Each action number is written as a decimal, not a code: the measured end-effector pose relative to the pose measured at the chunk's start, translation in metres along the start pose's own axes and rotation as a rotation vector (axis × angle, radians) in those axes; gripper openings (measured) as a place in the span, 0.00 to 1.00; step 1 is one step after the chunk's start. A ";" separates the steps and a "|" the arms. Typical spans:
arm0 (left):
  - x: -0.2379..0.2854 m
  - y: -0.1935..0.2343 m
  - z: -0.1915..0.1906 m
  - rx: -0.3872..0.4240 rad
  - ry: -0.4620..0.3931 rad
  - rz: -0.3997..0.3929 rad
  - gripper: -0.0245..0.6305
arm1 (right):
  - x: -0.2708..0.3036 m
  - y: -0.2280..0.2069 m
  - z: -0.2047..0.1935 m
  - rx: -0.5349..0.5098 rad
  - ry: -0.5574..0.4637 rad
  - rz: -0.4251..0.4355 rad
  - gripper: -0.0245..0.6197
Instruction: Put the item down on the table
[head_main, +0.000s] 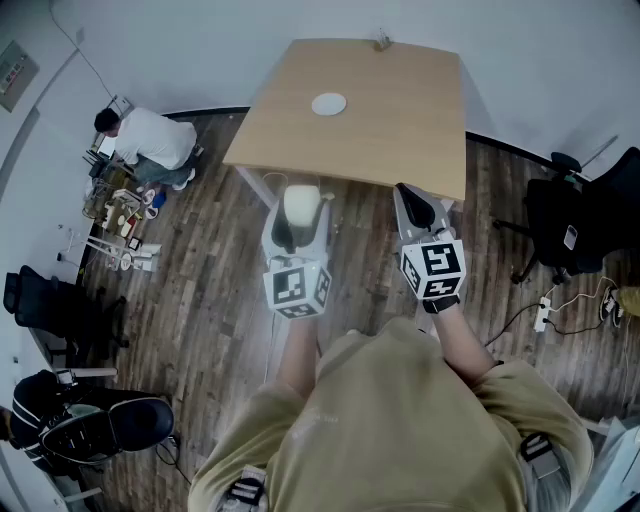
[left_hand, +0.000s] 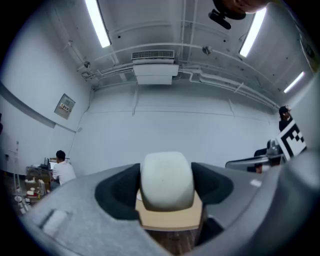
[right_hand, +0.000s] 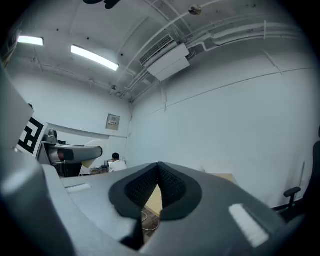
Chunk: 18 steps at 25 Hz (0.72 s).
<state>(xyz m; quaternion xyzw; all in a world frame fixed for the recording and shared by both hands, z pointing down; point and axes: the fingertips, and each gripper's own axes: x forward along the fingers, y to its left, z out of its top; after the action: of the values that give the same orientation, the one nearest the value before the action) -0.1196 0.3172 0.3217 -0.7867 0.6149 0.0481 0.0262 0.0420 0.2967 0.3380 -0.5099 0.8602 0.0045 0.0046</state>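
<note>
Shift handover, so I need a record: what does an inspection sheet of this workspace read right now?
Surface: light wooden table.
Job's things: white rounded block, held before the table's near edge, not yet set down.
Clutter: white round disc on the table; small unclear thing at its far edge.
Grippers: left gripper shut on the block; right gripper shut, empty.
Cables: white power strip, cords, on floor.
Surroundings: person in a white shirt, black office chair.

The item (left_hand: 166, 180) looks smooth and matt; the table (head_main: 400, 120) pale smooth wood; the floor (head_main: 200, 300) dark wood planks.
</note>
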 end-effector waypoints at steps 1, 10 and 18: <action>0.000 0.004 -0.002 -0.002 0.001 0.004 0.52 | 0.001 0.001 -0.002 -0.001 0.002 -0.002 0.05; -0.006 0.037 -0.029 -0.036 0.030 -0.013 0.52 | 0.018 0.013 -0.031 0.020 0.043 -0.105 0.05; -0.004 0.070 -0.046 -0.073 0.053 -0.011 0.52 | 0.047 0.071 -0.071 -0.008 0.154 -0.014 0.05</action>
<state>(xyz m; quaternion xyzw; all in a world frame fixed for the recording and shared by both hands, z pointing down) -0.1861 0.3000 0.3688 -0.7914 0.6091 0.0495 -0.0184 -0.0433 0.2887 0.4090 -0.5146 0.8545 -0.0313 -0.0635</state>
